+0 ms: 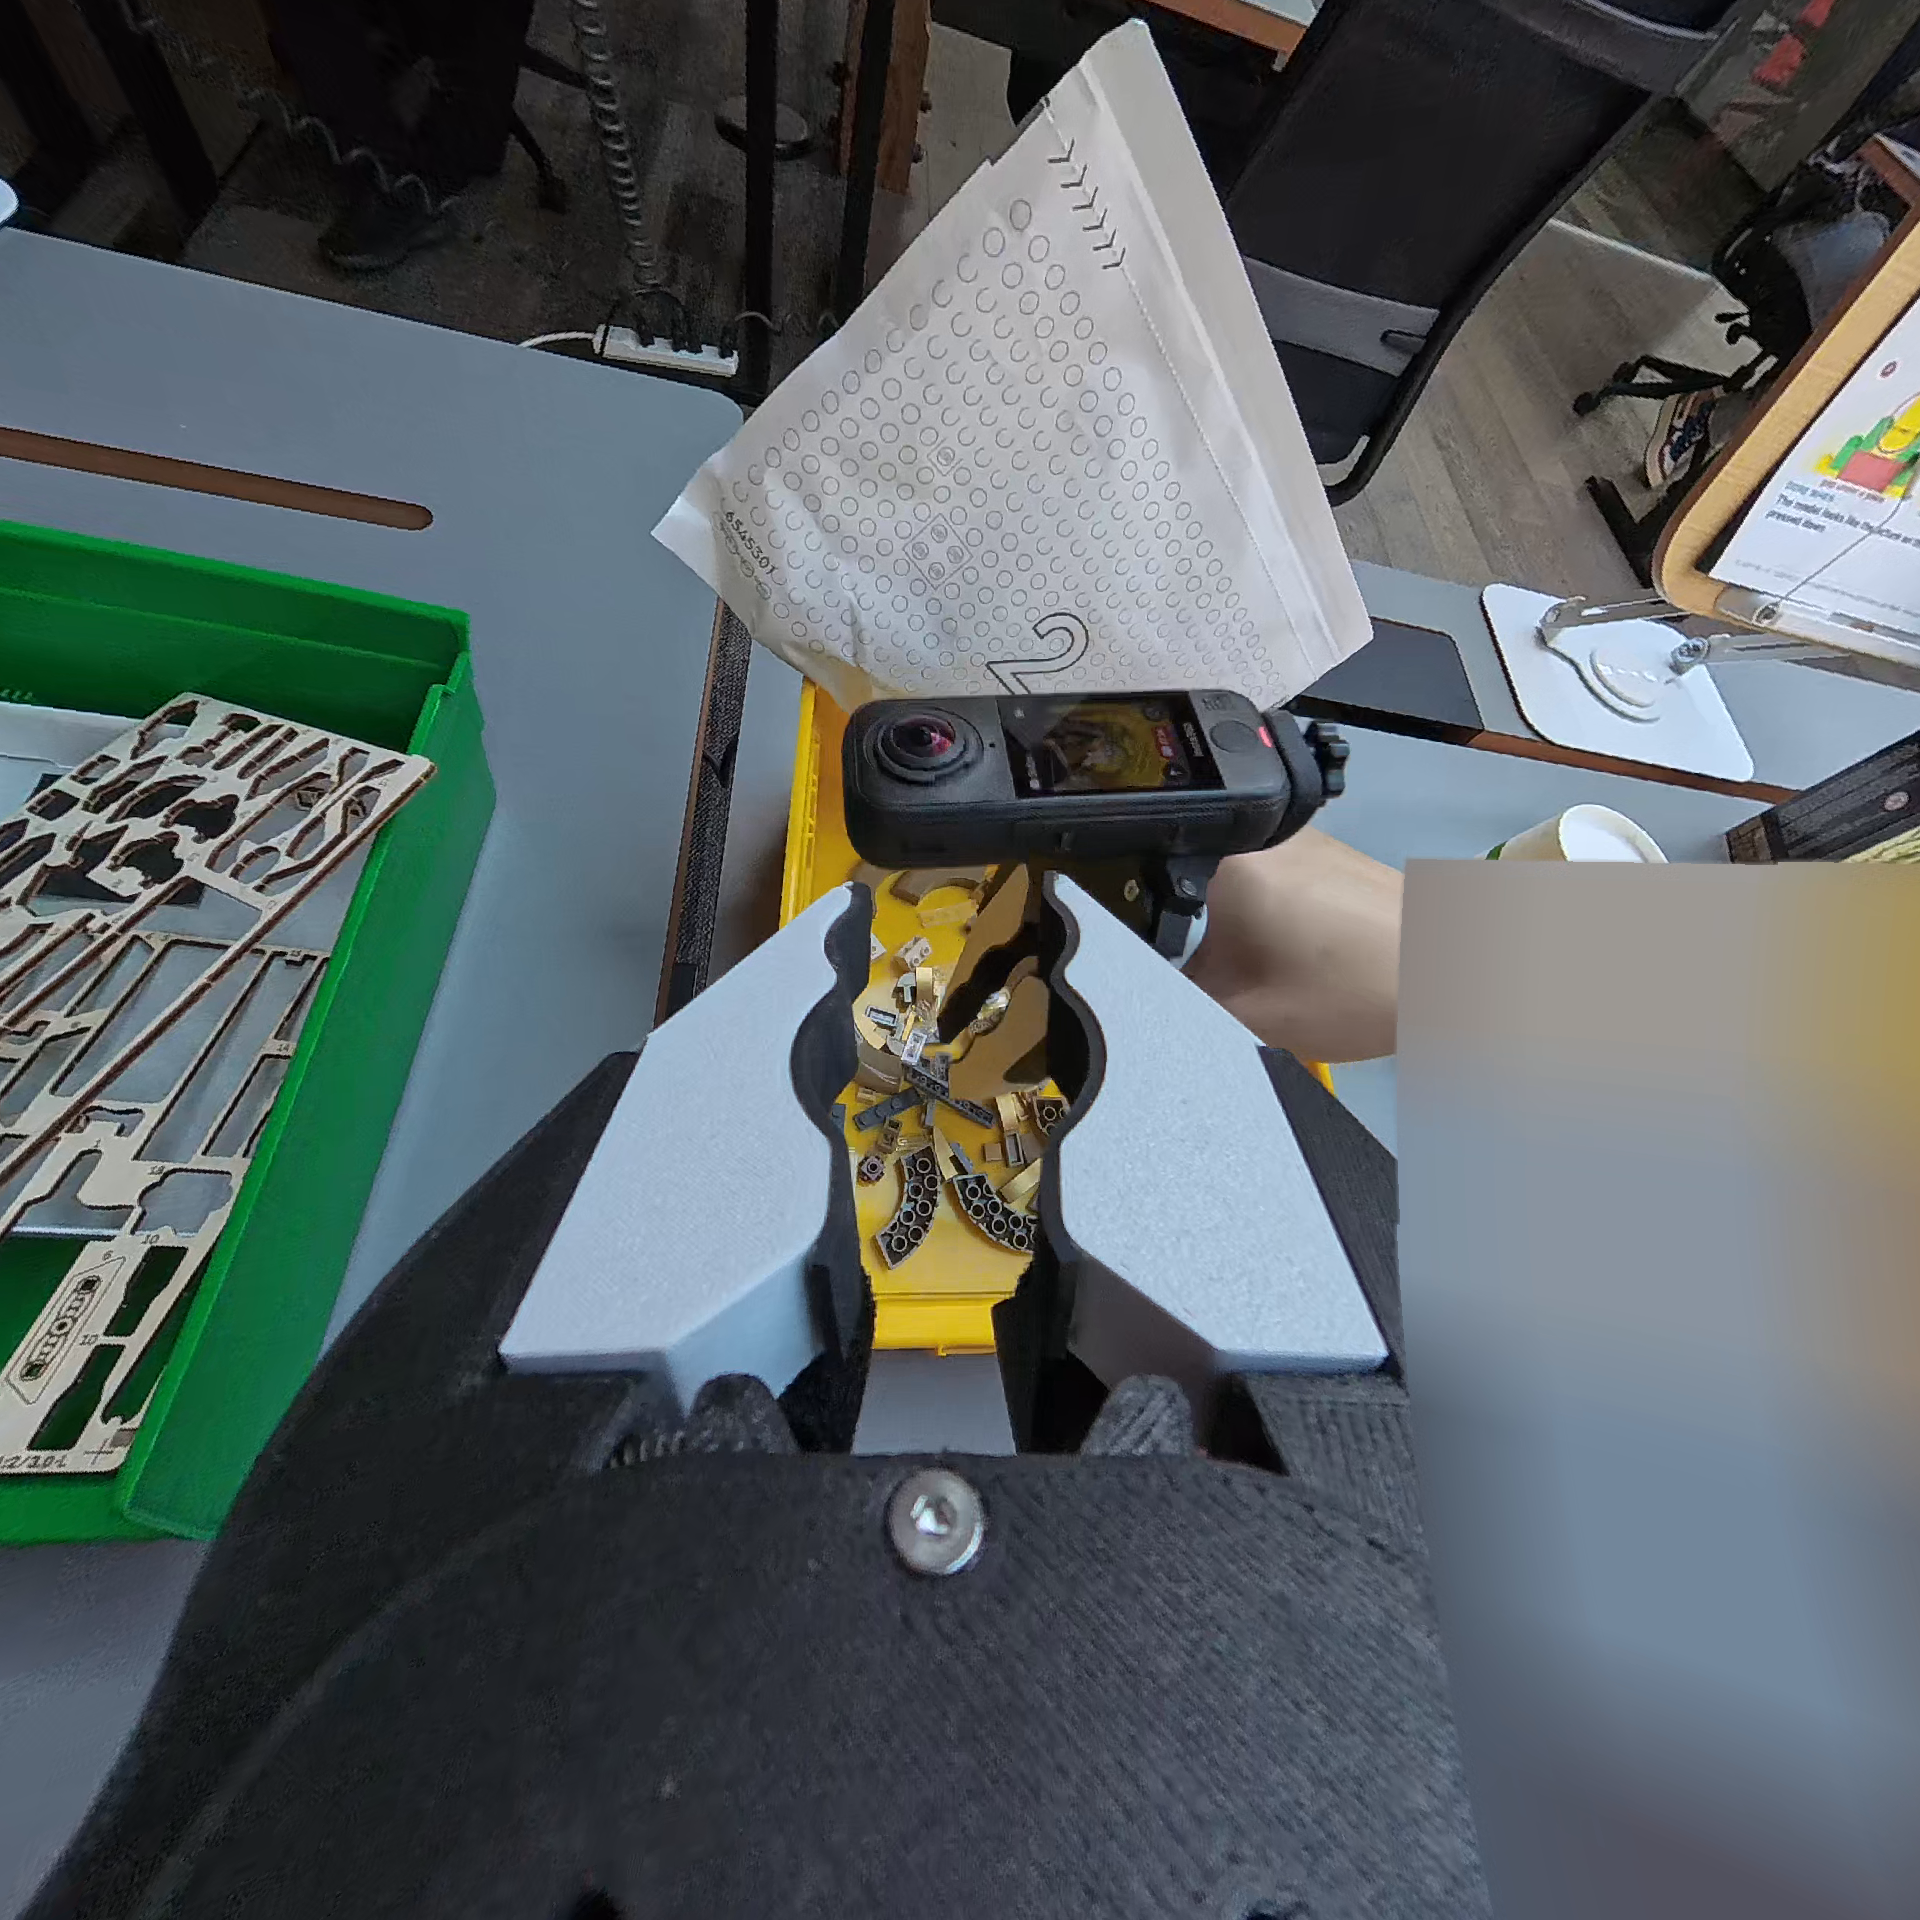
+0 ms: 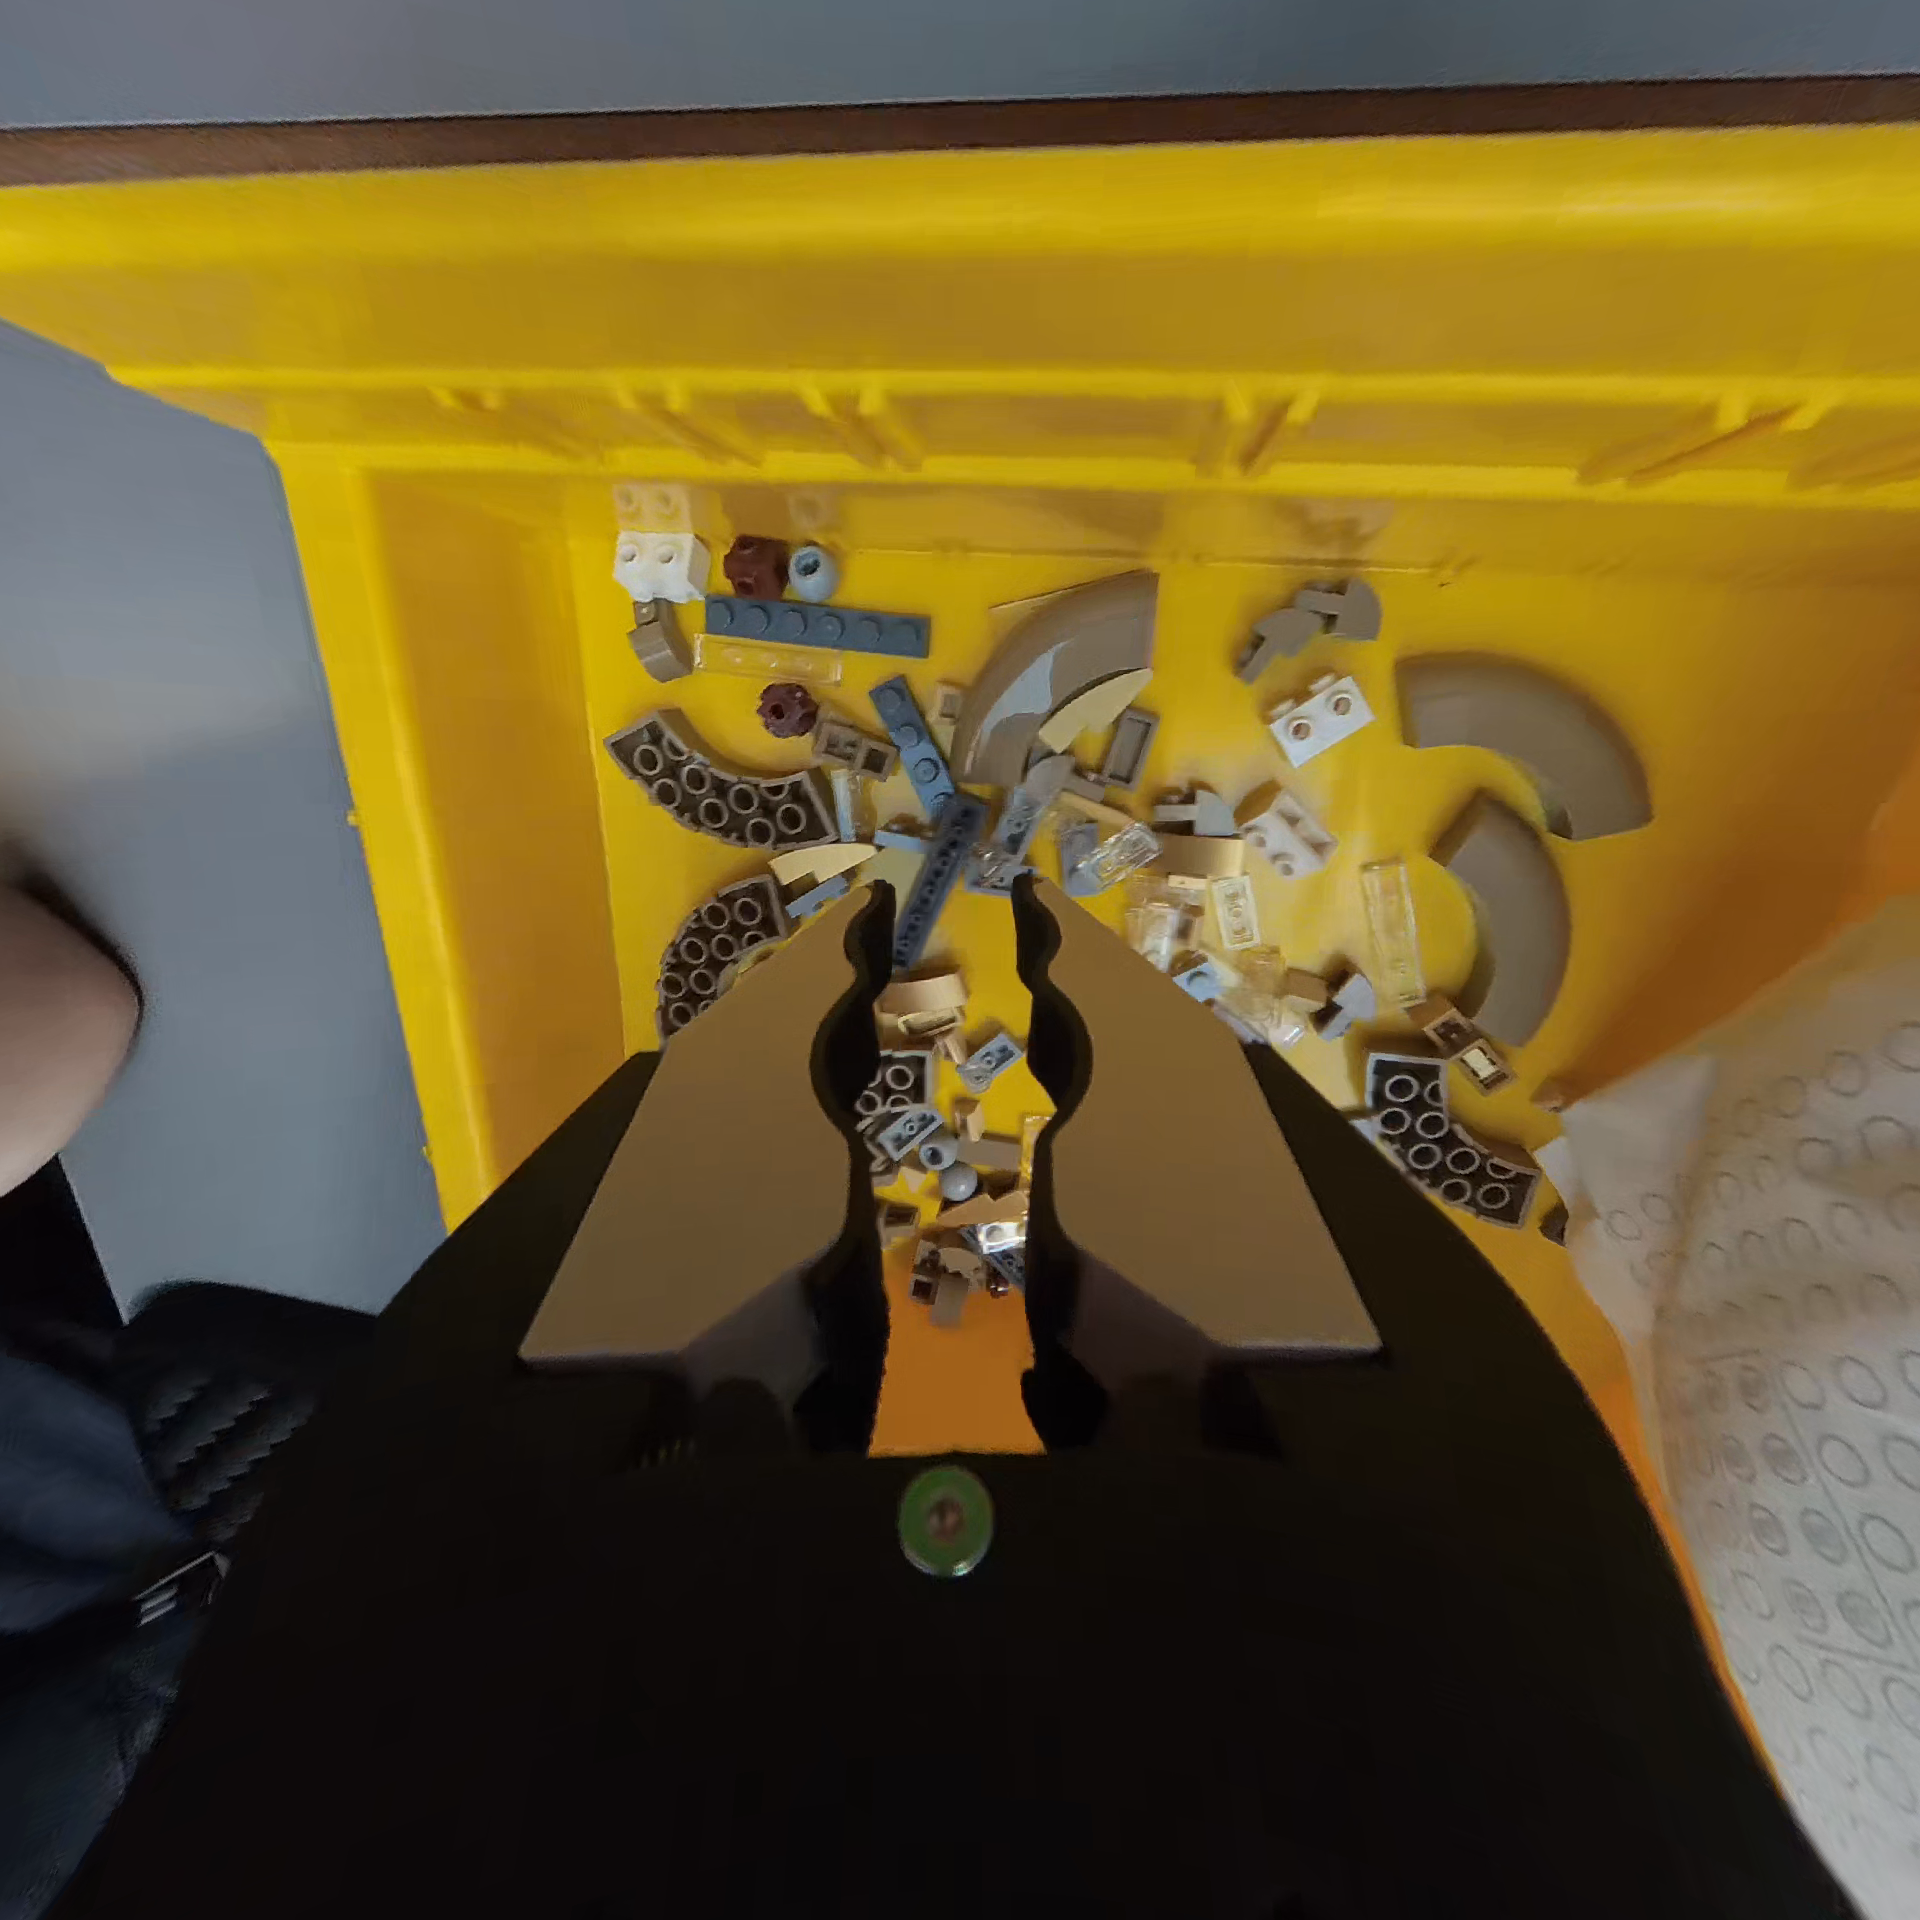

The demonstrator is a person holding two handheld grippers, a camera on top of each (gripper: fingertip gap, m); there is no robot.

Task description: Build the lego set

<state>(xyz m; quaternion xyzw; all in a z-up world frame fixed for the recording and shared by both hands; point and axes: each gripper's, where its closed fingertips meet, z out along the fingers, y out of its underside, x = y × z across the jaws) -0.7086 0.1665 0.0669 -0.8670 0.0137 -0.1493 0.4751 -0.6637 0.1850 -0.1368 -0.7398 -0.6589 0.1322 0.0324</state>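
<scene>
While the right gripper (image 2: pixel 948 894) hovers parted over the yellow tray (image 2: pixel 935 312), the long grey beam (image 2: pixel 940 883) lies between its tips, running lengthwise; left gripper (image 1: pixel 956 904) parted, farther.

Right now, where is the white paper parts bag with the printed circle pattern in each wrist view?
Left wrist view: white paper bag stands upper centre, behind the yellow plastic tray.
Right wrist view: bag fills the lower right edge.
Shared landmark: the yellow tray of loose bricks.
</scene>
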